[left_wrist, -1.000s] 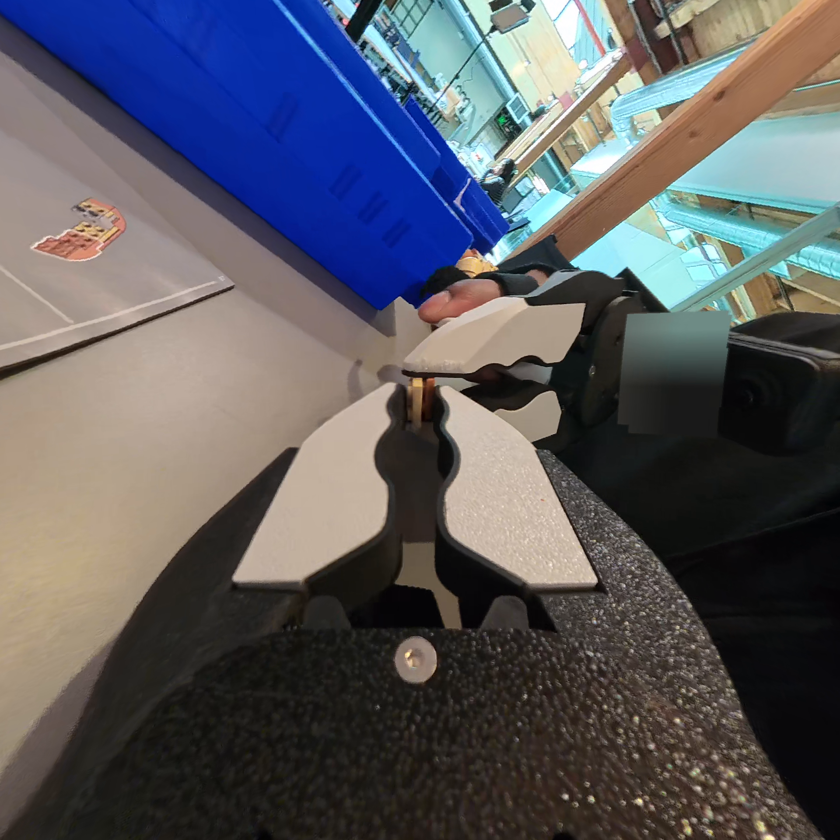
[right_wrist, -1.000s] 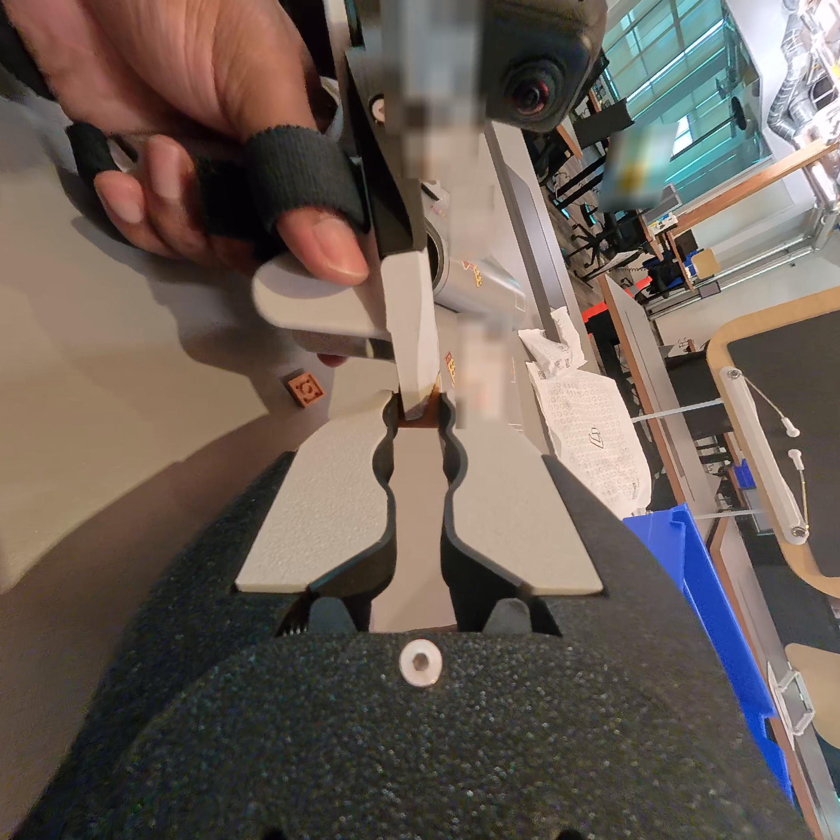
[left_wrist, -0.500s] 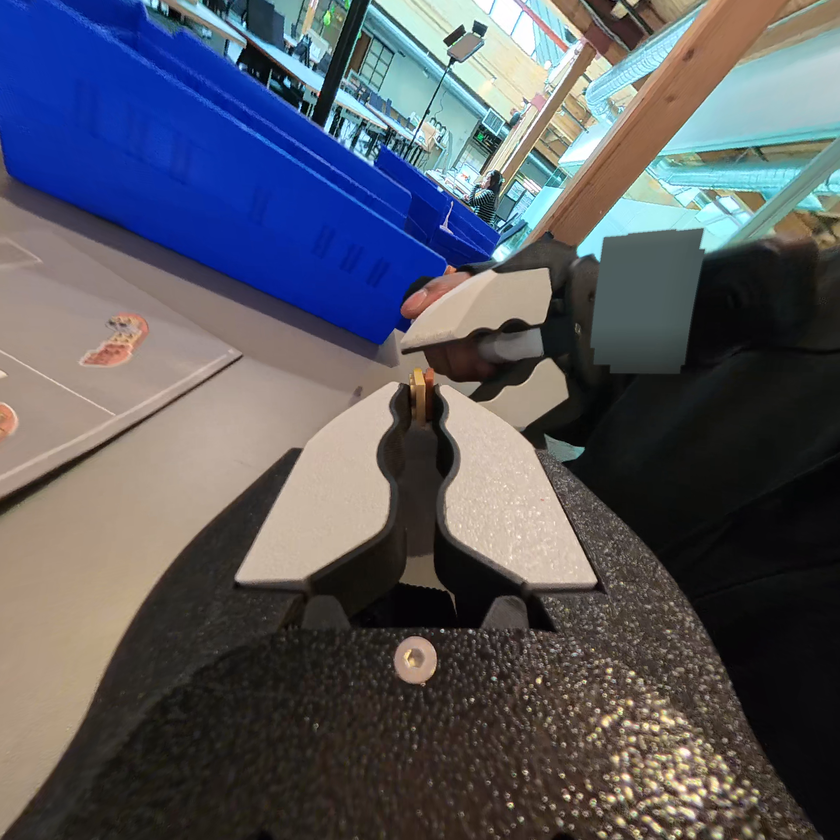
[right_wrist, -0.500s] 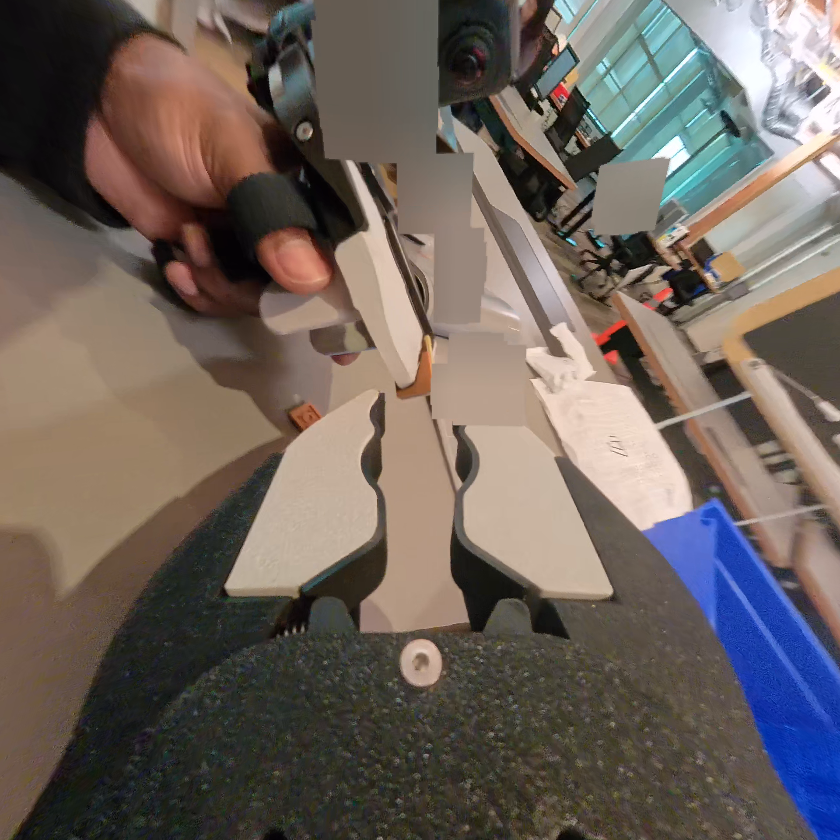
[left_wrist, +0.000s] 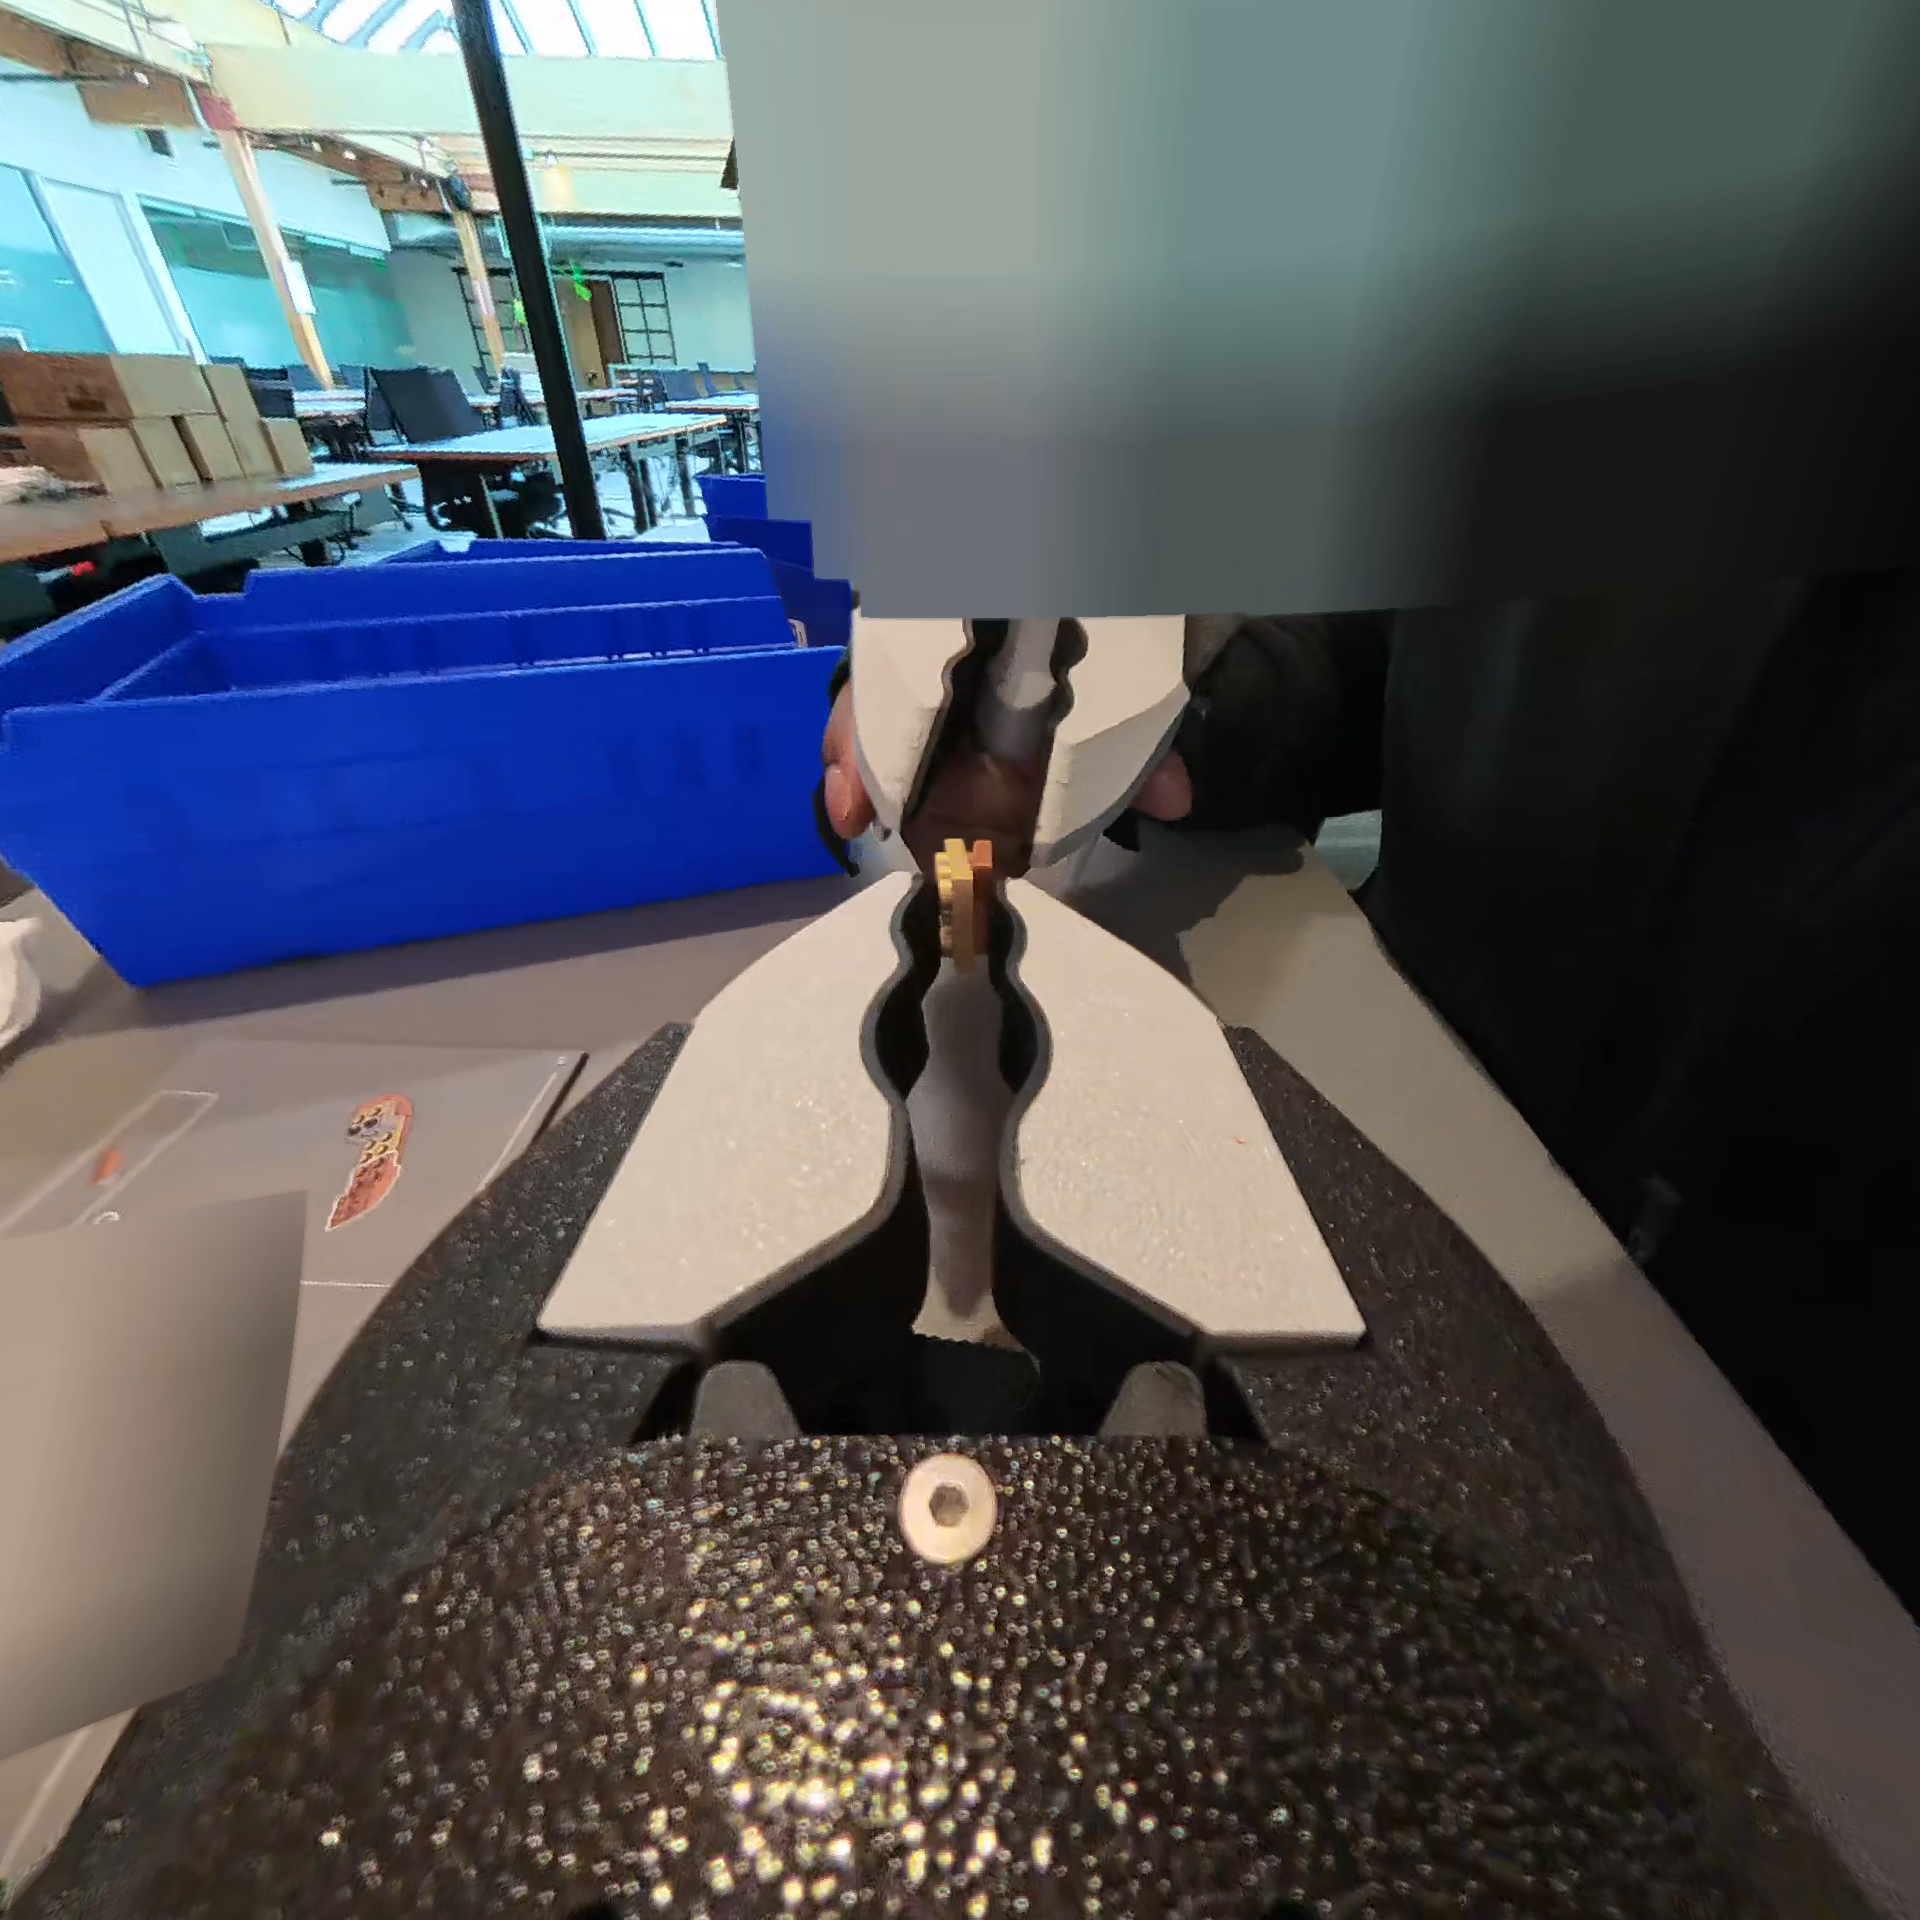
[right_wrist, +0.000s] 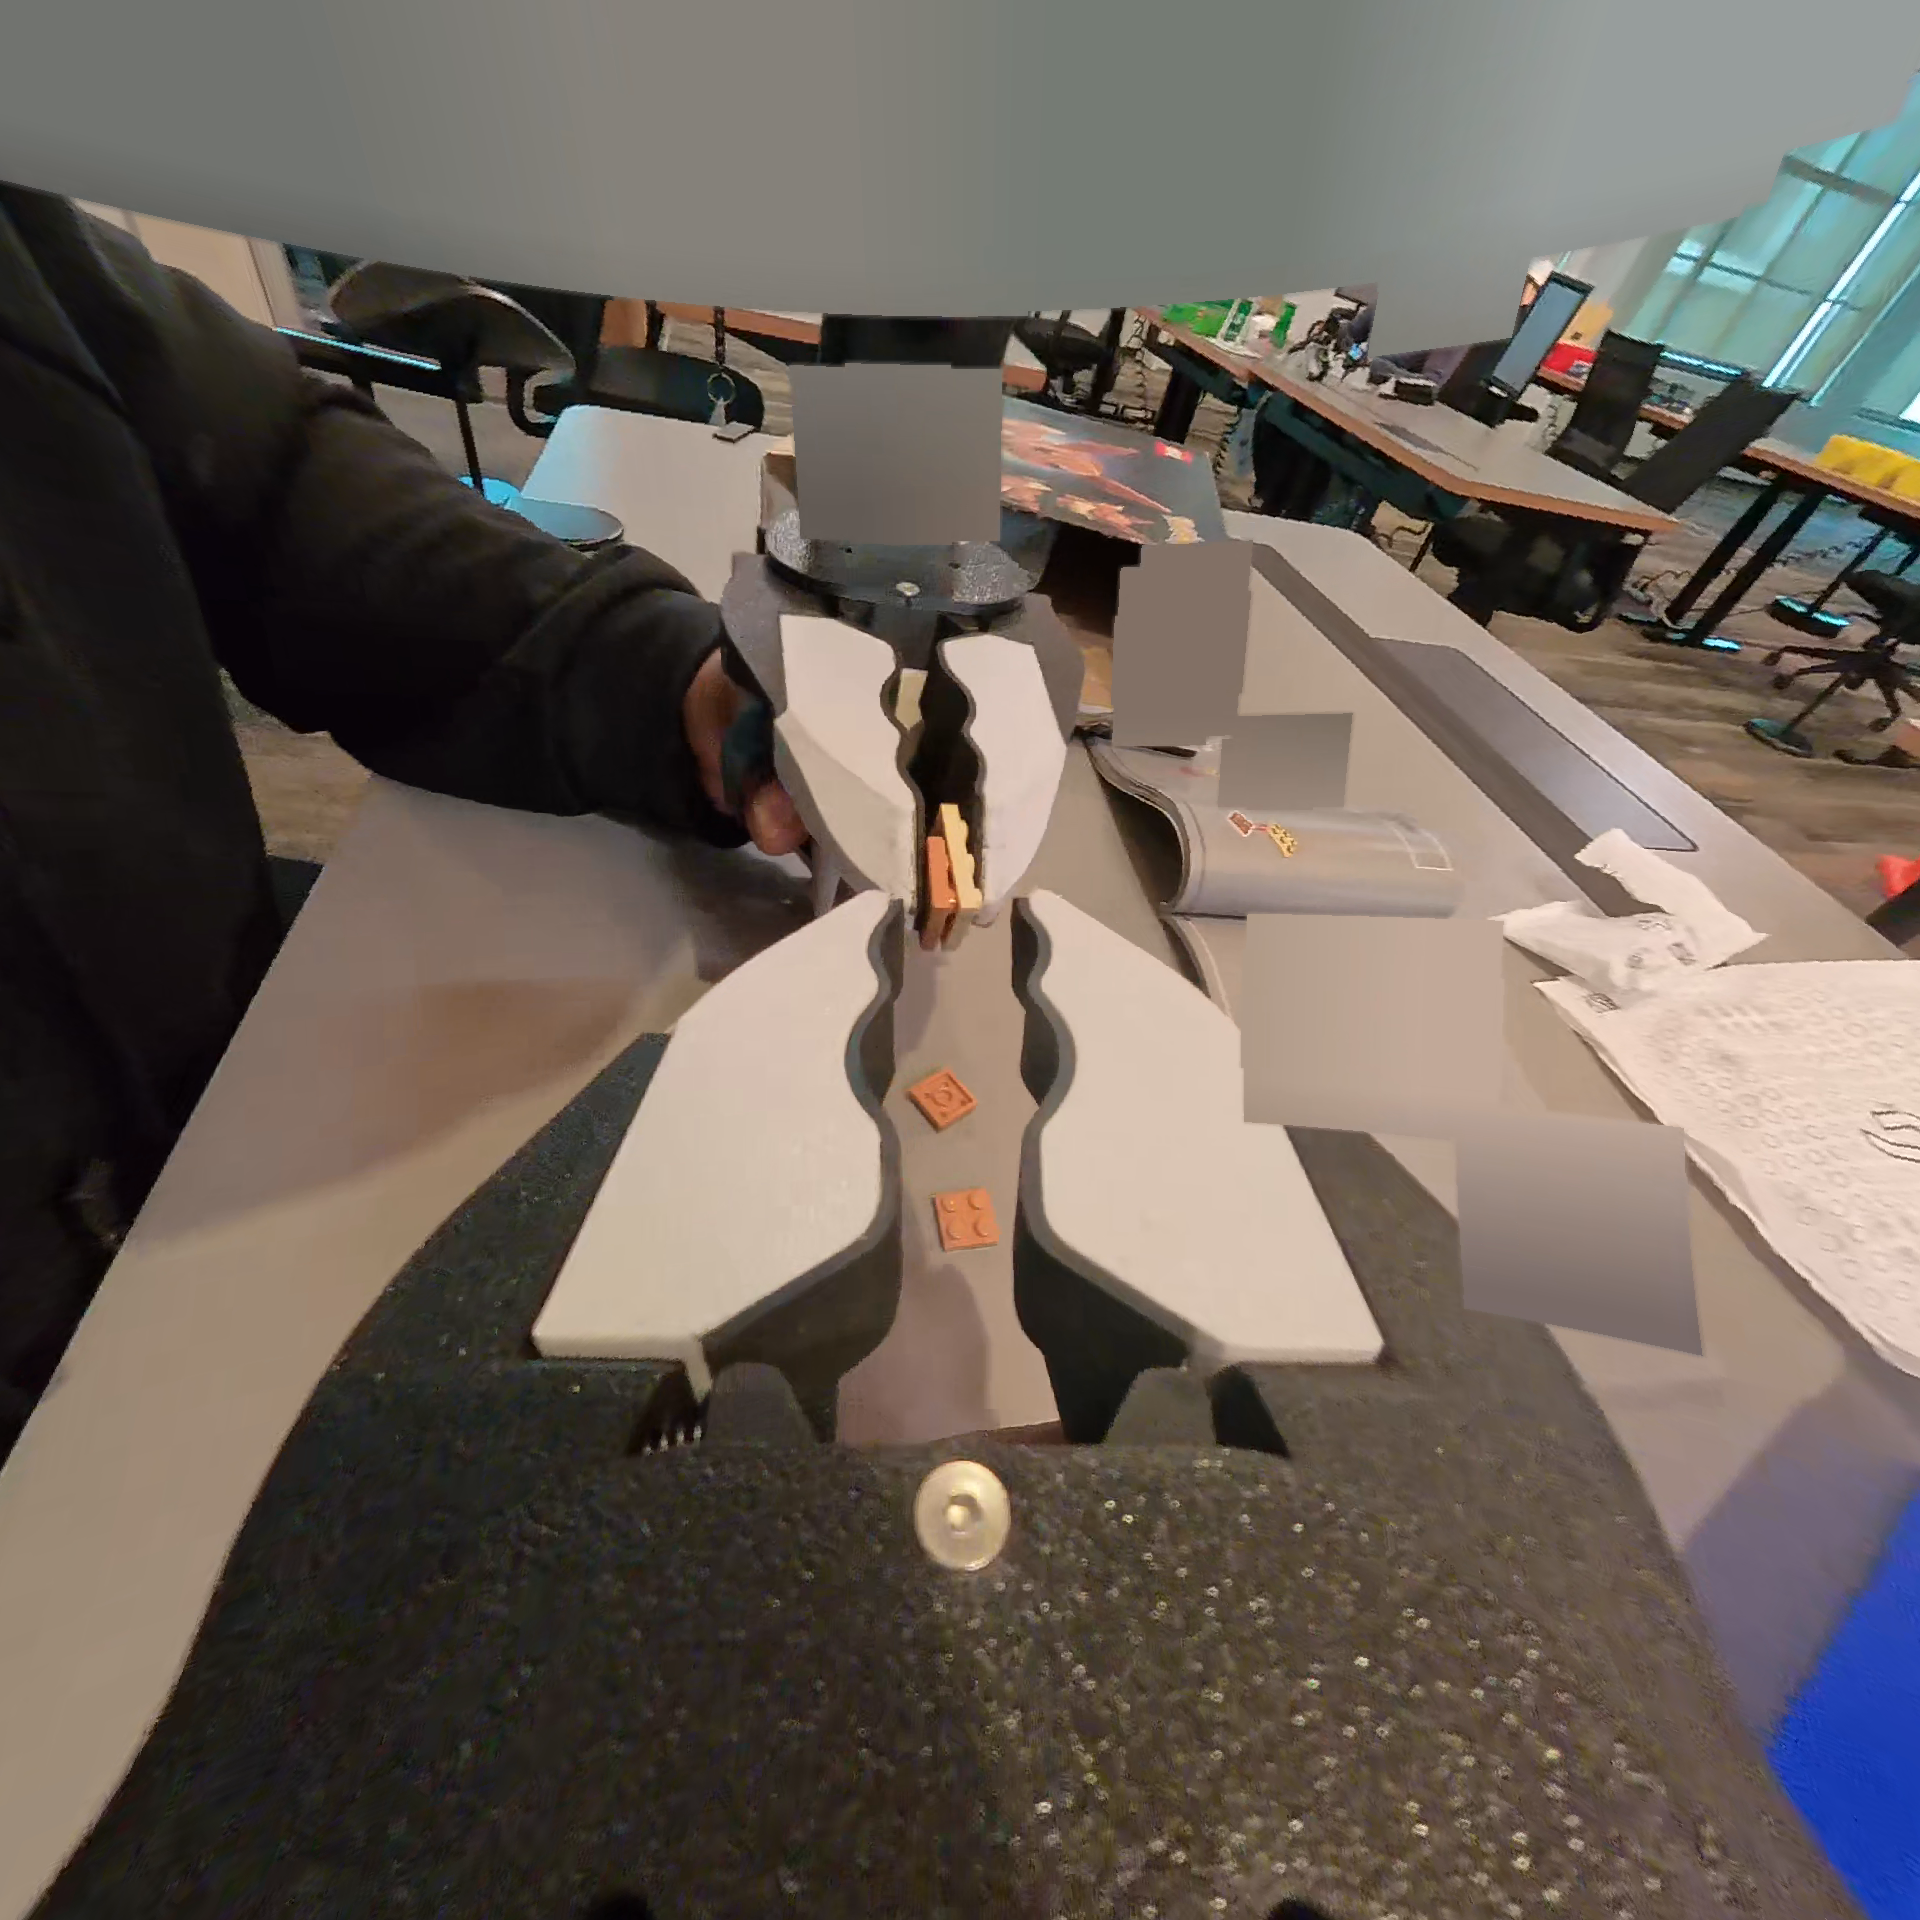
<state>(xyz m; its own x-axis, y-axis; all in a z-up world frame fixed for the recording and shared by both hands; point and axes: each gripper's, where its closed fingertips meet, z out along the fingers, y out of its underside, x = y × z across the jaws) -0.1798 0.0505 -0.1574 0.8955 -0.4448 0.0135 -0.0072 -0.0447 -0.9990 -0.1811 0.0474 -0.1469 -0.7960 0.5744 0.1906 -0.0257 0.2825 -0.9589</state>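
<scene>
My left gripper (left_wrist: 961, 891) is shut on a small stack of two thin studded plates, a tan one (left_wrist: 956, 914) pressed against an orange-brown one (left_wrist: 982, 862). It holds them upright above the grey table (left_wrist: 1299, 987). The stack also shows in the right wrist view (right_wrist: 940, 883), where its lower end pokes between my right fingertips. My right gripper (right_wrist: 951, 914) faces the left one tip to tip. Its jaws stand open and there is a gap beside the tan plate. Two loose orange-brown plates (right_wrist: 943, 1098) (right_wrist: 966, 1218) lie on the table under my right gripper.
Blue bins (left_wrist: 416, 748) stand along the table's far side. An open instruction booklet (right_wrist: 1320, 862) and white paper bags (right_wrist: 1766, 1091) lie to the right. A printed box (right_wrist: 1112, 478) sits farther back. A person's dark sleeve (right_wrist: 364, 623) reaches in from the left. My left and right fingertips are right by each other.
A second ago both grippers pinched the stack crosswise. My right jaws have let go and drawn back. Both grippers have swung round to face each other, and the left still holds the stack.
</scene>
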